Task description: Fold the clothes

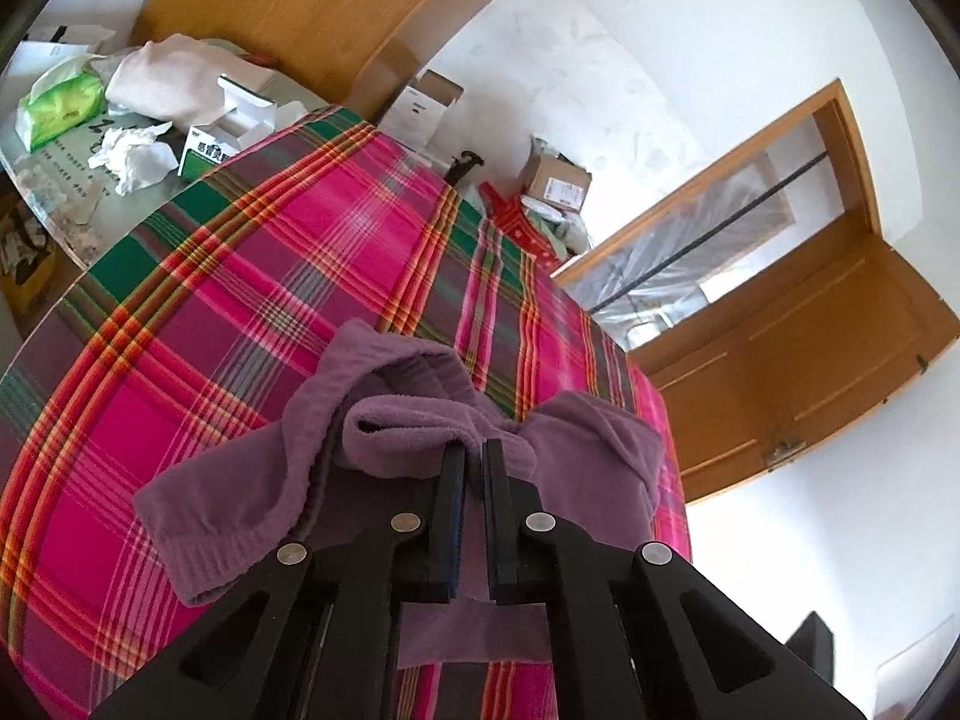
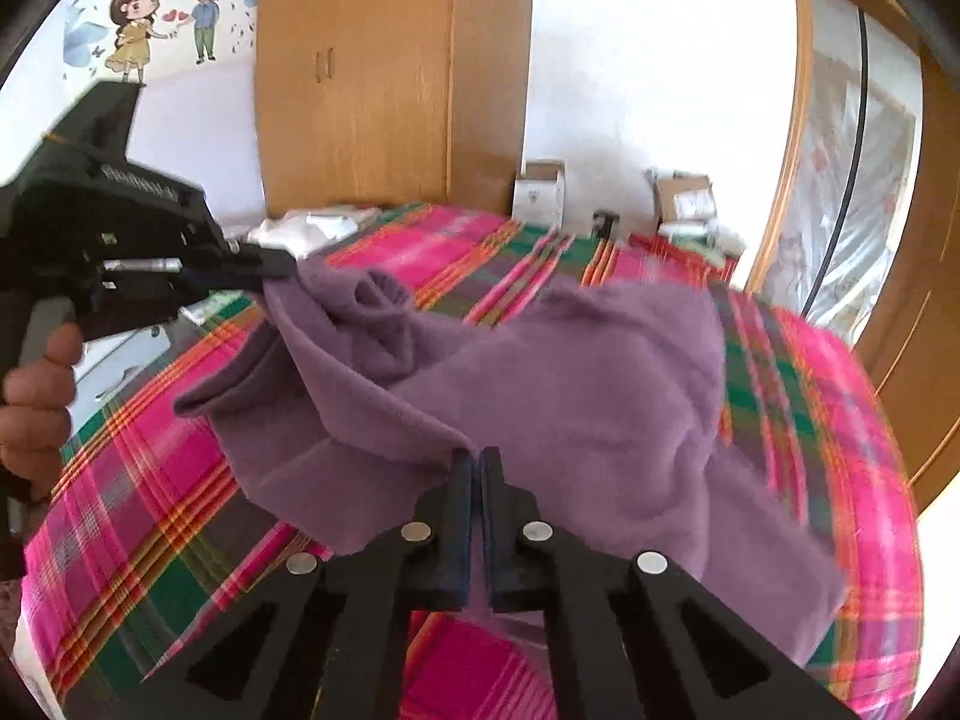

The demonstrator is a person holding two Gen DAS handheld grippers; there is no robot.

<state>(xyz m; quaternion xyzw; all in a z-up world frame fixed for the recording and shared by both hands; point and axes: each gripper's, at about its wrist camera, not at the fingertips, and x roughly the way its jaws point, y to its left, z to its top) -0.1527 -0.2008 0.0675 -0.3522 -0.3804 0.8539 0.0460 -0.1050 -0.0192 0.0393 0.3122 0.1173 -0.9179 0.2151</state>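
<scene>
Our left claw (image 1: 474,450) and right claw (image 2: 477,459) each pinch the purple garment (image 2: 540,372), which spreads toward twelve o'clock over the plaid bedspread (image 1: 210,300)

open plaid bedspread (image 1: 240,312); perhaps clutter (image 1: 138,114) beyond

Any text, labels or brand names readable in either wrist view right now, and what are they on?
None can be read for certain.
Green-and-white box: print on its side, too small.
Green tissue pack: small label, blurred.
Printed sheet under the crumpled tissue: dark characters, illegible.
Cardboard box by the wall: shipping label, too small.
</scene>
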